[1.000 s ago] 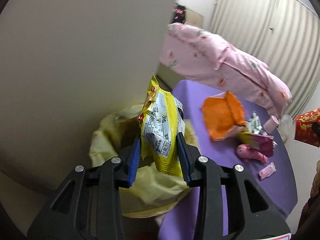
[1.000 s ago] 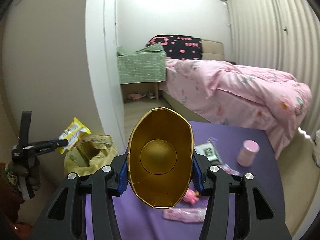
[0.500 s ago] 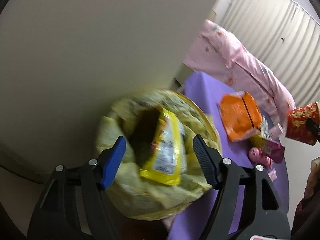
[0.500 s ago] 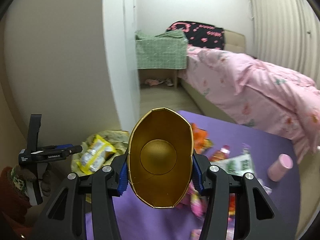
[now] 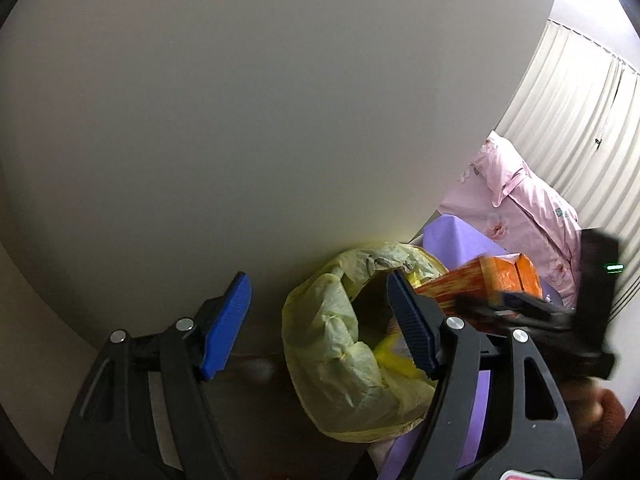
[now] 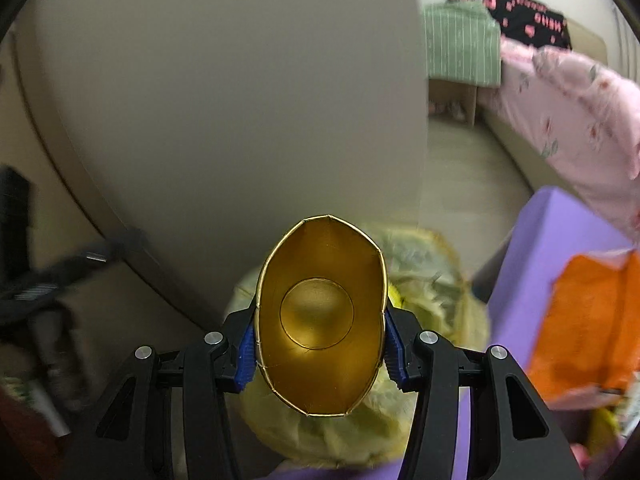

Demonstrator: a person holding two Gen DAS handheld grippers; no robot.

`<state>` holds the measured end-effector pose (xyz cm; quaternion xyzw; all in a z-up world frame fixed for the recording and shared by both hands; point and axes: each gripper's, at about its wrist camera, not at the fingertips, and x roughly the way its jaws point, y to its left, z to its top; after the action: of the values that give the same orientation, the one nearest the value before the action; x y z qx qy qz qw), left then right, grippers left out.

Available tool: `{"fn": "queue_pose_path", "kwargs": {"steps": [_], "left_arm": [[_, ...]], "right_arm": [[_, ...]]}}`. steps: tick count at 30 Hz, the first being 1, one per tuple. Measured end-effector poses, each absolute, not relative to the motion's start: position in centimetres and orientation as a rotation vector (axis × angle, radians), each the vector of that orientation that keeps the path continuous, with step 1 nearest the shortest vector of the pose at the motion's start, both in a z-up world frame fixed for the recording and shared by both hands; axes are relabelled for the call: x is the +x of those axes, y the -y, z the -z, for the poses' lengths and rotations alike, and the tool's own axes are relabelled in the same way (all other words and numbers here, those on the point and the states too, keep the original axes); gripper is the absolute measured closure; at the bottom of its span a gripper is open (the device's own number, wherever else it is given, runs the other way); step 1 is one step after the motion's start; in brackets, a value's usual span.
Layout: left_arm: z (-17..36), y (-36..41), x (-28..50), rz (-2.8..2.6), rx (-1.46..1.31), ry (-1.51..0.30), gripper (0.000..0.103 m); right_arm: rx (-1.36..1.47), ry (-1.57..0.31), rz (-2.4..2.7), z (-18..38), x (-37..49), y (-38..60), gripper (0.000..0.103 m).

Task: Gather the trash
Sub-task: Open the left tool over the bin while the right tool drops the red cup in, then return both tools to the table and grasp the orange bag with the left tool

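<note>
— Over the yellow bin bag (image 6: 424,264), what is the right gripper (image 6: 320,354) carrying?

— A paper cup (image 6: 320,312), gold inside, clamped across its sides by both blue pads. The grip has pressed the mouth from round into an oval, so the wall is thin and soft. It looks empty and very light.

— Is that a good place to hold it?

— Fair enough for trash. Lower down, near the stiff base ring, it would deform less; at the rim it folds. Squeezing harder only crushes it, and the glossy lining could let it slip.

— And the left gripper (image 5: 320,320)?

— Spread wide, nothing between its pads. It hangs beside the bag, near the wall (image 5: 240,120).

— Where does the bag stand?

— Against the wall, just beside the edge of the purple table (image 6: 560,232). Its mouth gapes, and a yellow wrapper (image 5: 394,356) lies inside. The film is limp, so the opening may sag.

— What else is waiting?

— An orange snack bag (image 6: 588,320) on the table. Blur on the right hides the smaller bits, so I cannot name them.
</note>
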<state>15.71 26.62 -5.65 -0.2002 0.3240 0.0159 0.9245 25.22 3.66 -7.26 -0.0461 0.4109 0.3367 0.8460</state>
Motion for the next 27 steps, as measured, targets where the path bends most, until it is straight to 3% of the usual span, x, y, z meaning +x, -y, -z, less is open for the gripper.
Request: {"fn": "queue_pose_path", "kwargs": {"steps": [7, 11, 17, 27], "left_arm": [[7.1, -27.4, 15.9, -0.043, -0.435, -0.678, 0.036], [7.6, -27.4, 16.1, -0.036, -0.446, -0.684, 0.036], [6.9, -26.8, 15.8, -0.036, -0.439, -0.656, 0.031], [4.9, -21.9, 16.4, 0.03, -0.381, -0.627, 0.031]], "right_arm": [[-0.217, -0.989, -0.643, 12.9, 28.1, -6.8, 0.055], [-0.2, -1.045, -0.654, 14.6, 28.1, -7.0, 0.047], [-0.164, -0.926, -0.678, 11.2, 26.1, -5.0, 0.04], [-0.155, -0.785, -0.597, 4.9, 22.5, 3.3, 0.039]]}}
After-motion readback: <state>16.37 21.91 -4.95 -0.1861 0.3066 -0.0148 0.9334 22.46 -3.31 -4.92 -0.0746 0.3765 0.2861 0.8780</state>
